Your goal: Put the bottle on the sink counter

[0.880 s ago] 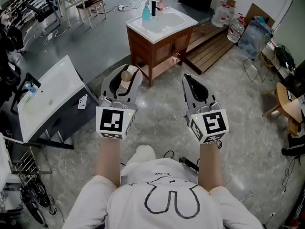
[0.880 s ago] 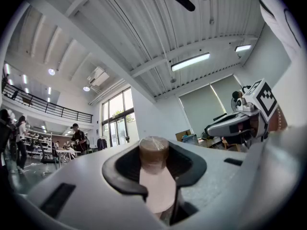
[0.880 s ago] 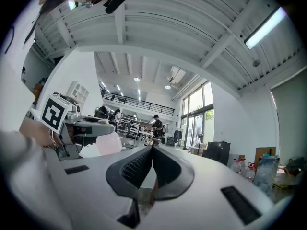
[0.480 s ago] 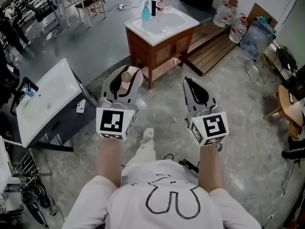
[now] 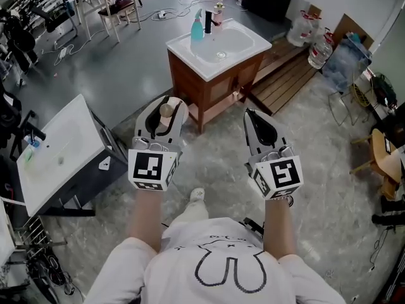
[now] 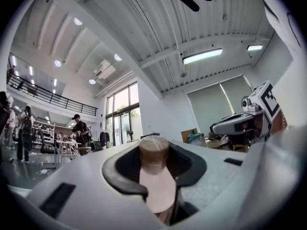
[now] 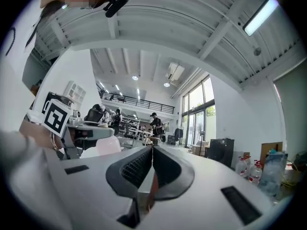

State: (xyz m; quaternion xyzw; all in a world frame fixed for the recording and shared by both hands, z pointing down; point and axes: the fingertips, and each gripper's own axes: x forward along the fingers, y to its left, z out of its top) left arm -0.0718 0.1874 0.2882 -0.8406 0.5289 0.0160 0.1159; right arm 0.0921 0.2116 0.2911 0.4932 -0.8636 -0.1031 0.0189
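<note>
My left gripper (image 5: 162,107) is shut on a pale pink bottle (image 5: 166,113) with a round brown cap, held upright at chest height. In the left gripper view the bottle (image 6: 156,186) stands between the dark pads, its cap (image 6: 153,150) above them. My right gripper (image 5: 259,118) is shut with nothing in it, level with the left one; its jaws (image 7: 152,153) meet along one line. The sink counter (image 5: 190,49), a white basin top on a brown wooden cabinet, stands ahead on the floor, beyond both grippers.
A teal soap bottle (image 5: 197,25), a black tap (image 5: 207,18) and a small pink bottle (image 5: 218,12) stand at the counter's back edge. A tilted white tabletop (image 5: 54,147) is at the left. A wooden pallet (image 5: 285,65) and water jugs (image 5: 311,31) lie to the right.
The sink counter has drifted lower and slightly right in the head view as the person steps toward it. Both grippers keep their pose, and the bottle stays in the left one.
</note>
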